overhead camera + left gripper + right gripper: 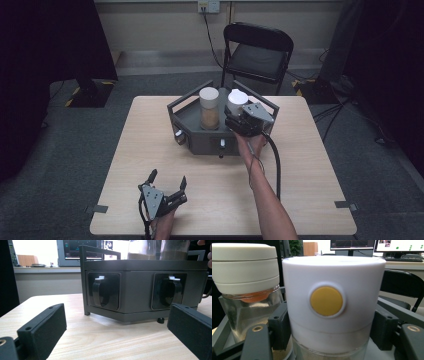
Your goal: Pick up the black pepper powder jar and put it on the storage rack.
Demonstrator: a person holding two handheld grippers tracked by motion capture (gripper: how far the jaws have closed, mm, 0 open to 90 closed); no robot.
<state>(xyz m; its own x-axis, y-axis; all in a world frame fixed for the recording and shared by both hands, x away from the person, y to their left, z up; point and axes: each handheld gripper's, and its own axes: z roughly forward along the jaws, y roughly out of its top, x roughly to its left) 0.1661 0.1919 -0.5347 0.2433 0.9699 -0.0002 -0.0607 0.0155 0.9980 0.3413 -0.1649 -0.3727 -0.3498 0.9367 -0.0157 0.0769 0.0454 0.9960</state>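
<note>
Worktop: dark tray carries two jars. Right hand-held gripper clamps the white-lidded jar; its yellow button seen close up. Left hand-held gripper rests open near the worktop's front edge, facing the tray's knobs.

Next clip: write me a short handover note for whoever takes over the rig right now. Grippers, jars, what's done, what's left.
Right gripper: shut on the white-capped jar, jaws on either side just below its cap; the jar stands in the dark rack.
Left gripper: open, nothing in it, low over the table near the front edge, facing the rack.
Second jar: in the rack, beside the held one, untouched.
Done: grip taken.
Left: probably lift the held jar out; nothing is out of the rack yet.
</note>
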